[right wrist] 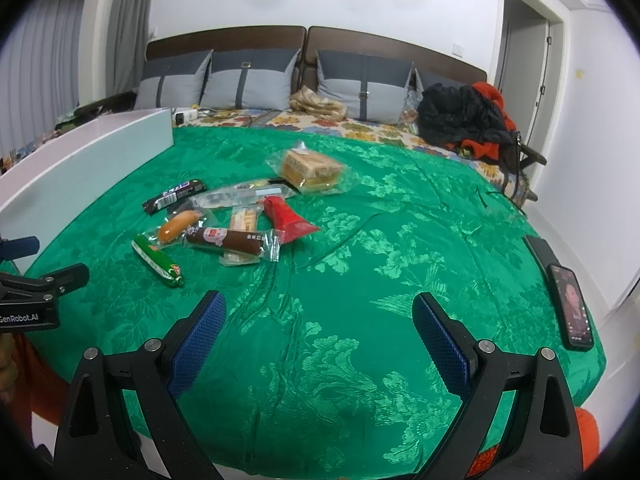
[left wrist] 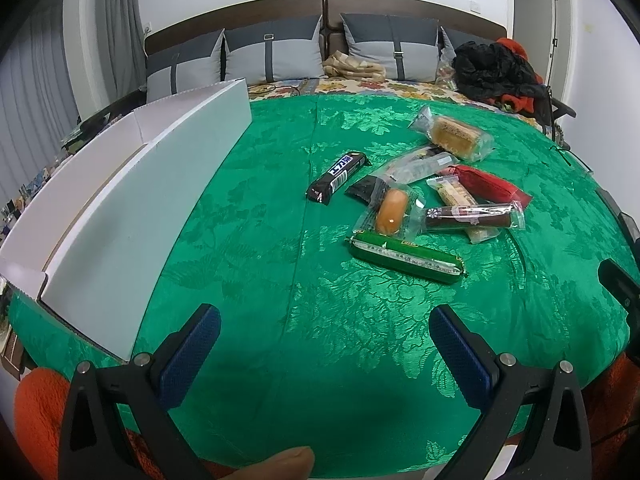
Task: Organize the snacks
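Several wrapped snacks lie in a loose pile on the green cloth: a green sausage stick, an orange sausage, a dark chocolate bar, a brown sausage, a red packet and a cake in clear wrap. A white box stands to their left. My left gripper is open, short of the pile. My right gripper is open, holding nothing.
A phone lies at the cloth's right edge. Grey pillows line the headboard, with a heap of black and red clothes at the back right. The left gripper's body shows at the right wrist view's left edge.
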The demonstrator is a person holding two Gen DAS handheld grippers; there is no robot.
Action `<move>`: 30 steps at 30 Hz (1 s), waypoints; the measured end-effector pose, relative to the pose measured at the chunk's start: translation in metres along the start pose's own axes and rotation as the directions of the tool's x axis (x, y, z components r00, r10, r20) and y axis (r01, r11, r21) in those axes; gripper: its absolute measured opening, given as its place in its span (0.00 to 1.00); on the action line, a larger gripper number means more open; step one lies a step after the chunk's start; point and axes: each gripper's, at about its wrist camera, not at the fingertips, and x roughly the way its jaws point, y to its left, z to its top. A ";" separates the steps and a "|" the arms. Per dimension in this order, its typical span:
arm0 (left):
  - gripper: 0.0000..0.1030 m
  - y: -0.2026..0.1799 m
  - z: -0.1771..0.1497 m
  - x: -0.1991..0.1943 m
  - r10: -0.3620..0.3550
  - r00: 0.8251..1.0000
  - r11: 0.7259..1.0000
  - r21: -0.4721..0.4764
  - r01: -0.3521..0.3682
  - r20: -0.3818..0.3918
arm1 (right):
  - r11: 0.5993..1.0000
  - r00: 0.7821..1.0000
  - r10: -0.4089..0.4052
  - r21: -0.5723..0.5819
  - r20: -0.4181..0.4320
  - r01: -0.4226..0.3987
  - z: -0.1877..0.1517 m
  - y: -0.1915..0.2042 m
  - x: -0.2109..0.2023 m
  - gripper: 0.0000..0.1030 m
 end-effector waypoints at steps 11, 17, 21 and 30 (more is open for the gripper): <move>1.00 0.009 0.008 0.043 -0.030 0.989 1.000 0.001 0.031 -0.144 | 0.999 1.000 0.007 0.037 -0.030 -0.006 -0.003 -0.007 0.007 0.93; 1.00 0.028 0.023 0.084 -0.051 0.968 0.997 -0.067 0.036 -0.247 | 0.998 0.998 0.013 0.061 -0.056 -0.010 -0.004 -0.013 0.010 0.93; 1.00 0.032 0.024 0.092 -0.024 0.966 0.999 -0.045 0.013 -0.257 | 0.997 0.997 0.021 0.080 -0.079 -0.014 -0.006 -0.017 0.015 0.93; 1.00 0.035 0.015 0.085 -0.017 0.978 0.999 -0.033 0.011 -0.208 | 0.992 0.987 0.056 0.118 -0.150 -0.038 -0.013 -0.022 0.030 0.93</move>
